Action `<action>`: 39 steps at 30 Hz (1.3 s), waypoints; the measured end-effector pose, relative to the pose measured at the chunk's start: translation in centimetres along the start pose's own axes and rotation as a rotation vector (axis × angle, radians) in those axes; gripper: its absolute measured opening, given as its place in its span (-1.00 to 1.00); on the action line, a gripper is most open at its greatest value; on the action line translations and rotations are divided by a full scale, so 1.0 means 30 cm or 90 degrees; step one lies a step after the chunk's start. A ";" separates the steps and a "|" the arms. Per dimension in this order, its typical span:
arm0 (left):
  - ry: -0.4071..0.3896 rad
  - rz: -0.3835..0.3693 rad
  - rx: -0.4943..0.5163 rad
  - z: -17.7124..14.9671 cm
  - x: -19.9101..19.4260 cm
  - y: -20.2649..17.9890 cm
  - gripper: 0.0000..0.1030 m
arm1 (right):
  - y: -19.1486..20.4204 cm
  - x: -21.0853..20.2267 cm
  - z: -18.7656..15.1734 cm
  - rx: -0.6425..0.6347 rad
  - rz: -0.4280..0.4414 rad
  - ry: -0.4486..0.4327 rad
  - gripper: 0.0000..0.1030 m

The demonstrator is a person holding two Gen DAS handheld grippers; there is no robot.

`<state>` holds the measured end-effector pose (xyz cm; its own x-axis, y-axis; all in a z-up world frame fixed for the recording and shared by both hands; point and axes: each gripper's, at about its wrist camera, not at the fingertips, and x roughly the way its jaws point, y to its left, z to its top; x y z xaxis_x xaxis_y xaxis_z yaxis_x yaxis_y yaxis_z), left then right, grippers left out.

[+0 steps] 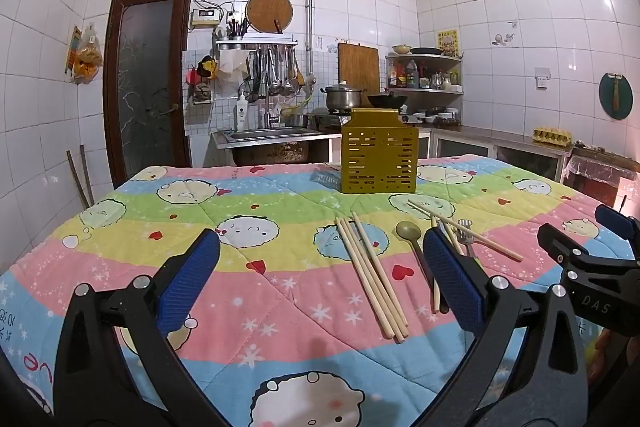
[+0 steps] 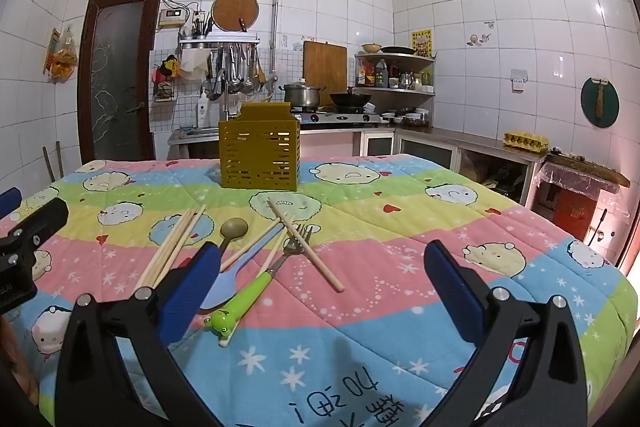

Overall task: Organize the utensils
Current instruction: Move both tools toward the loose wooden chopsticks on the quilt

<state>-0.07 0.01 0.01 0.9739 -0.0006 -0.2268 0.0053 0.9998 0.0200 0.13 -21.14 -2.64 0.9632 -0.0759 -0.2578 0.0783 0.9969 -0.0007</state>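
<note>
The left gripper (image 1: pixel 320 279) and right gripper (image 2: pixel 324 283) hover side by side, tilted slightly down over the quilt (image 2: pixel 400 219), jaws wide apart, empty; chopsticks (image 1: pixel 372 275) lie below.

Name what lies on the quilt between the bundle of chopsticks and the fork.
In the right wrist view: an olive spoon and a blue spoon, with loose chopsticks.
</note>
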 end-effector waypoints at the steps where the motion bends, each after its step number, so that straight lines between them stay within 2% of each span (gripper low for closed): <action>1: 0.000 0.000 0.001 0.000 0.000 0.000 0.91 | 0.004 -0.002 -0.001 0.000 -0.001 0.000 0.93; 17: -0.001 0.002 -0.010 0.001 -0.006 0.009 0.91 | 0.009 -0.002 -0.002 -0.021 0.003 -0.006 0.93; 27: 0.025 0.002 -0.013 0.003 0.021 0.012 0.91 | 0.015 -0.001 -0.005 -0.020 -0.021 -0.001 0.93; 32: 0.050 -0.001 -0.017 0.001 0.041 0.015 0.91 | 0.020 0.001 -0.008 -0.022 -0.021 0.008 0.93; 39: 0.114 -0.011 -0.040 -0.001 0.094 0.031 0.91 | -0.001 0.017 -0.003 0.002 -0.022 0.043 0.93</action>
<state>2.66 0.93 -0.64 0.9181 -0.0201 -0.3959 0.0026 0.9990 -0.0446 0.60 -21.22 -2.86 0.9401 -0.1092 -0.3229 0.1127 0.9936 -0.0080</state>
